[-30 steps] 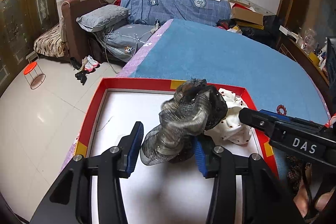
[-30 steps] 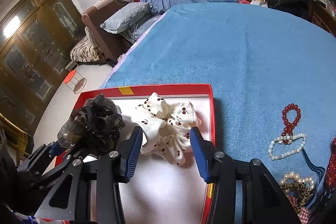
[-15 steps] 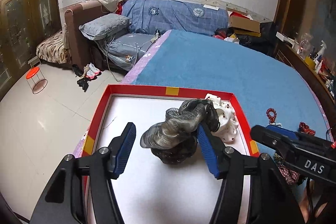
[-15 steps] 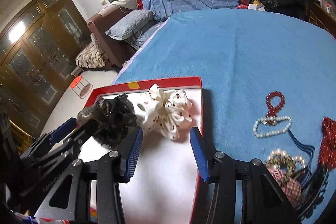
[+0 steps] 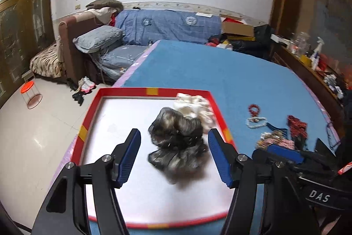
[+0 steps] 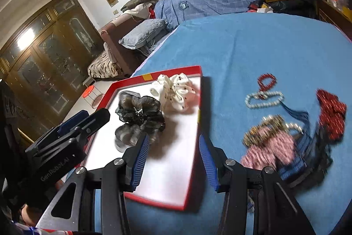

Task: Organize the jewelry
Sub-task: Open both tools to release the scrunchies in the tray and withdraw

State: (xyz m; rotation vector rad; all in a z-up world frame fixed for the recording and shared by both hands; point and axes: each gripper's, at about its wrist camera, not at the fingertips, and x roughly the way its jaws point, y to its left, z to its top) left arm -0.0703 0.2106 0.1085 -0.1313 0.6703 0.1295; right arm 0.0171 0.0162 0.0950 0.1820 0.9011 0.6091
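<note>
Jewelry pieces lie loose on the blue terry bedspread (image 6: 264, 41), at about three o'clock from the shallow red-rimmed white tray (image 6: 199, 107): a red bead bracelet (image 6: 266, 80) touching a white pearl bracelet (image 6: 264, 99), a red dotted fabric scrunchie (image 6: 332, 113) farther toward three o'clock, and nearer the camera a blurred heap of gold-brown beads and pink patterned cloth (image 6: 268, 142).

Inside the tray, a sheer black-and-grey gauze scrunchie (image 5: 176, 140) rests on the white floor, and a cream scrunchie with dark cherry print (image 6: 173, 91) sits just beside it at one o'clock, in the tray's far corner.

Left gripper (image 5: 173, 154), black with blue ribbed pads, hangs over the tray. Its jaws are opening and stand wide. The gauze scrunchie lies between the pads, with a gap visible on each side.

Right gripper (image 6: 173, 160) is moderately spread and grips nothing. Its left pad is over the tray floor near the gauze scrunchie, and its right pad is over the tray's rim at three o'clock.
</note>
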